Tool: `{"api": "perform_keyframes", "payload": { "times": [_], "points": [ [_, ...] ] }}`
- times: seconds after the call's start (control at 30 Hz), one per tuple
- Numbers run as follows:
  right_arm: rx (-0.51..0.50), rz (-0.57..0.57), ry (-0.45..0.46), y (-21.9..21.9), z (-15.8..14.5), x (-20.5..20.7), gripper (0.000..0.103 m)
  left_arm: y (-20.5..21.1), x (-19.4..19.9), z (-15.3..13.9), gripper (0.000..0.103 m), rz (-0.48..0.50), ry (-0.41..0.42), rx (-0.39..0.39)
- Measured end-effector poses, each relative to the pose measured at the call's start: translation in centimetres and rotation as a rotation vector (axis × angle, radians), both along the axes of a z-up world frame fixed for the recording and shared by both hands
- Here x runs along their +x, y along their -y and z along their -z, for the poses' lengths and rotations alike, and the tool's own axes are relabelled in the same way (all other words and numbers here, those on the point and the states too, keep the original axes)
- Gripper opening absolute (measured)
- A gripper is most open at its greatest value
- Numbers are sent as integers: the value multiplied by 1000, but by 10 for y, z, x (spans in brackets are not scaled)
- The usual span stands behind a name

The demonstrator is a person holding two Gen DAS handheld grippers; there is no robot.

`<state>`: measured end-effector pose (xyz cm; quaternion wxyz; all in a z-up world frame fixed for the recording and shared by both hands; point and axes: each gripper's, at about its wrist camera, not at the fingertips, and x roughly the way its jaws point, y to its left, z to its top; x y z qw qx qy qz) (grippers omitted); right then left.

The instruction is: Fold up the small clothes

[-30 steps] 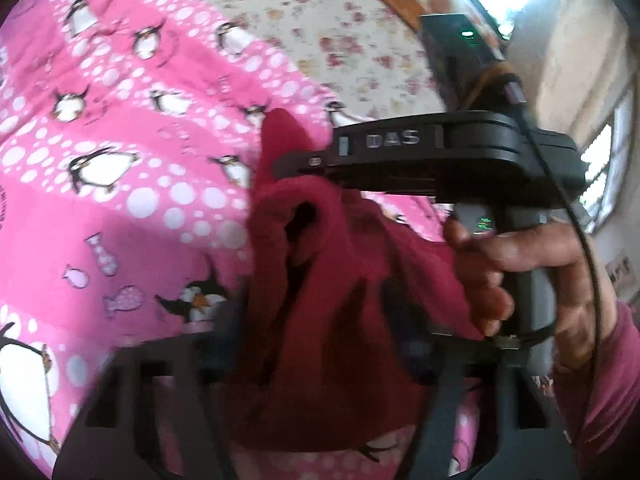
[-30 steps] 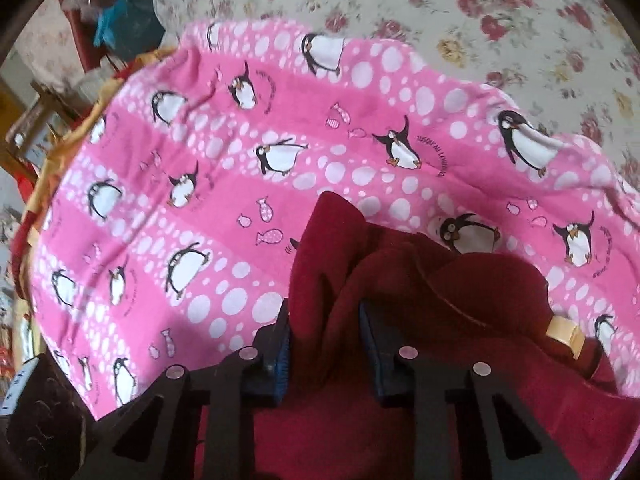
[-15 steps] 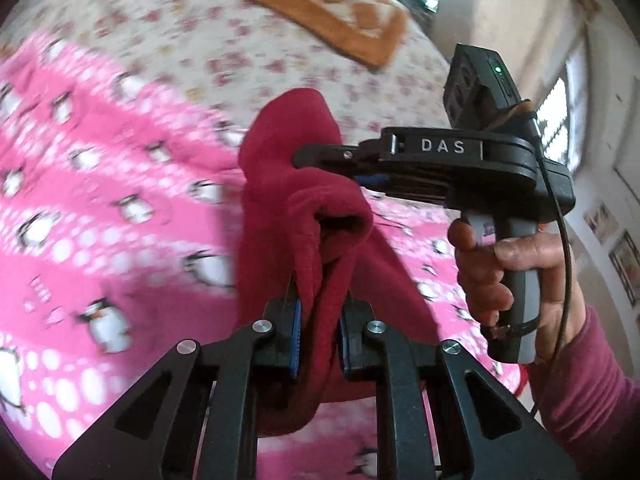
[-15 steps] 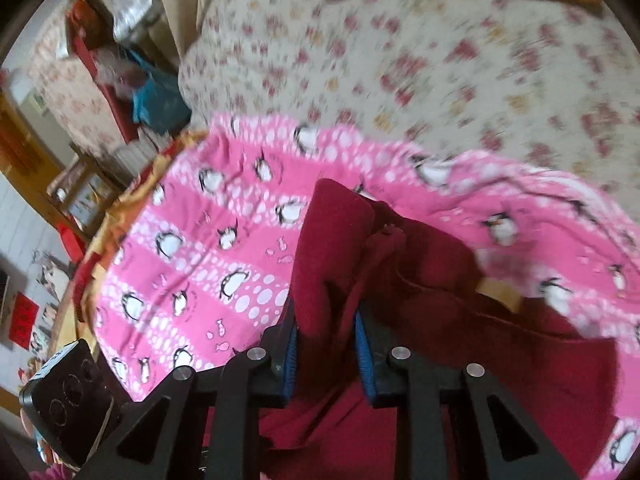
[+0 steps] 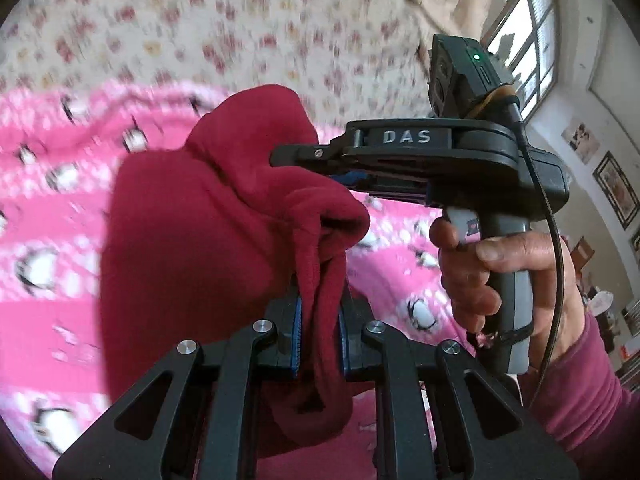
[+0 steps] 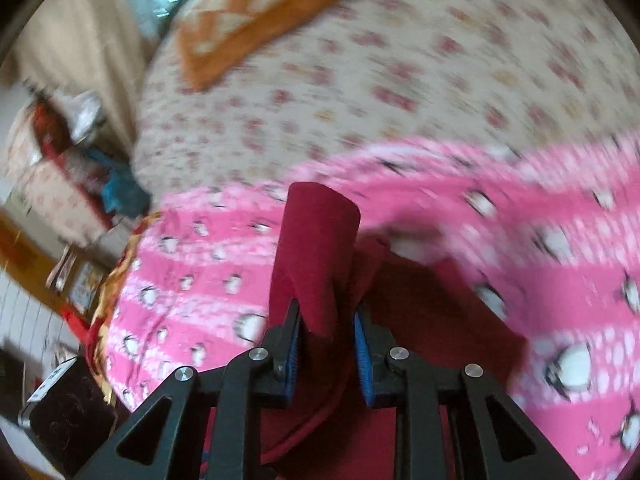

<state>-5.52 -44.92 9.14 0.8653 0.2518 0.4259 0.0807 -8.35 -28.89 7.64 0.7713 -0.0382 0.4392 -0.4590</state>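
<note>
Pink penguin blanket (image 5: 48,240) and floral bedsheet (image 6: 440,80) motion-blurred, prints smeared. Red garment (image 5: 192,248) lower edge hidden behind left gripper (image 5: 319,336) frame. Right gripper (image 5: 304,160) fingertips buried in garment folds.

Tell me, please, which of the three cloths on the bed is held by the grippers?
The dark red garment. Both the left gripper and right gripper pinch it, while the pink penguin blanket and orange checked cloth lie untouched.

A floral bedspread (image 6: 420,80) bears an orange cushion (image 6: 256,16); daylight enters a window (image 5: 528,40) beside framed pictures (image 5: 616,188).
</note>
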Motion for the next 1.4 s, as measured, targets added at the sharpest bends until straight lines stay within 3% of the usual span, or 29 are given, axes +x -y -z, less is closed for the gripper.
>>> {"api": "perform_keyframes", "payload": {
  "times": [0.1,0.17,0.23,0.3,0.37,0.47,0.57,0.6,0.63,0.67,0.73,0.83,0.9,1.0,1.07,1.13,1.23,1.4],
  "points": [
    [20,55,-71,19,33,-2,23,15,-1,20,13,-17,-38,44],
    [64,98,-107,31,47,-4,27,13,-5,16,21,-15,-36,40],
    [108,140,-104,43,49,-13,36,6,-13,5,66,56,-33,3],
    [114,150,-69,45,41,-24,53,-14,-25,-10,76,84,17,-15],
    [104,145,-42,40,32,-35,63,-30,-33,-20,76,82,83,3],
    [69,95,-49,22,26,-44,65,-58,-33,-29,76,22,157,40],
    [72,45,-74,3,35,-43,64,-75,-17,-19,76,-66,141,75],
    [60,35,-82,-3,39,-41,60,-78,-13,-14,76,-91,114,88],
    [14,37,-81,-10,39,-41,43,-79,-8,-8,76,-106,92,95],
    [-35,39,-73,-13,38,-42,32,-80,-7,-5,76,-113,76,98],
    [-94,49,-35,-13,29,-53,24,-84,-11,-3,76,-108,84,100],
    [-191,81,-8,-5,20,-70,22,-79,-14,3,76,-126,126,138],
    [-201,96,-38,-1,29,-69,22,-69,-10,10,76,-133,127,152],
    [-111,74,-79,2,47,-65,23,-63,-6,15,76,-150,114,176],
    [-87,94,-71,4,41,-72,41,-65,-7,15,76,-155,124,185],
    [-129,147,-48,8,27,-82,50,-66,-4,14,76,-167,129,193],
    [-191,205,23,7,4,-90,50,-66,4,15,76,-203,139,213],
    [-260,104,85,-26,-6,-64,50,-60,13,25,76,-237,121,253]
  ]
}}
